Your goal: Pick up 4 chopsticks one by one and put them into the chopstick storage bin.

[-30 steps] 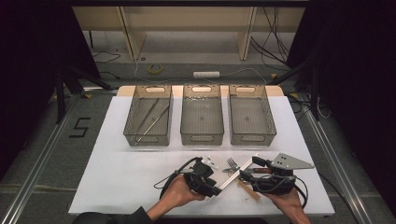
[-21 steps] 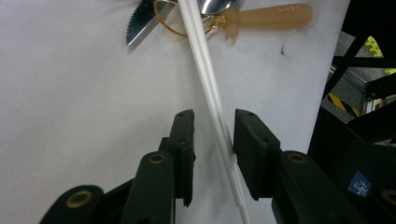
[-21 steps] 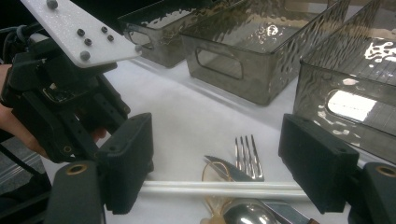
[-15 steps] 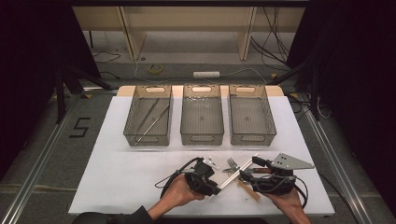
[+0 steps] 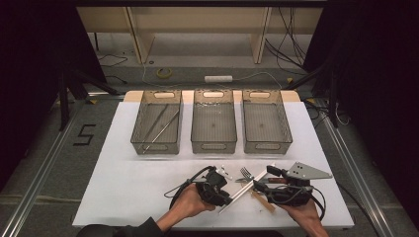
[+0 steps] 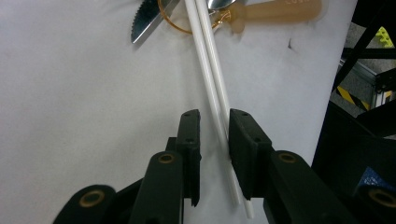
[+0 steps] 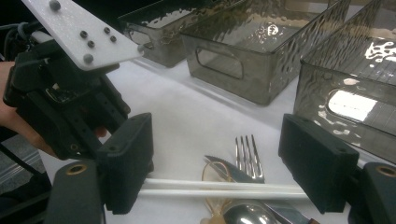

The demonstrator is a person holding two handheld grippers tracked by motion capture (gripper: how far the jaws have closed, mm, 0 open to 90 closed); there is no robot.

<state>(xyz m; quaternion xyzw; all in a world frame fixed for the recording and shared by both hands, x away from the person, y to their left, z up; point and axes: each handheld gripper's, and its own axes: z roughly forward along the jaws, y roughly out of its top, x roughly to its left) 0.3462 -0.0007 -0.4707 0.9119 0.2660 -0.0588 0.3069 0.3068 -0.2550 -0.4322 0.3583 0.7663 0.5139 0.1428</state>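
Two white chopsticks (image 6: 208, 56) lie side by side on the white table, running out from a small pile of cutlery. My left gripper (image 6: 215, 116) straddles their near end. Its jaws have just been closing; one pad touches the chopsticks, the other stands a little apart. In the high view the left gripper (image 5: 228, 196) is at the front centre. My right gripper (image 7: 222, 163) hangs wide open over the pile: a fork (image 7: 246, 154), a knife (image 7: 233, 170), a spoon (image 7: 245, 212) and the chopsticks (image 7: 210, 186). It holds nothing.
Three grey mesh bins (image 5: 157, 121) (image 5: 213, 121) (image 5: 266, 121) stand in a row at the back of the table. The left one holds long metal sticks (image 5: 160, 126). A wooden-handled piece (image 6: 280, 9) lies in the pile. The table's right edge (image 6: 327, 121) is close.
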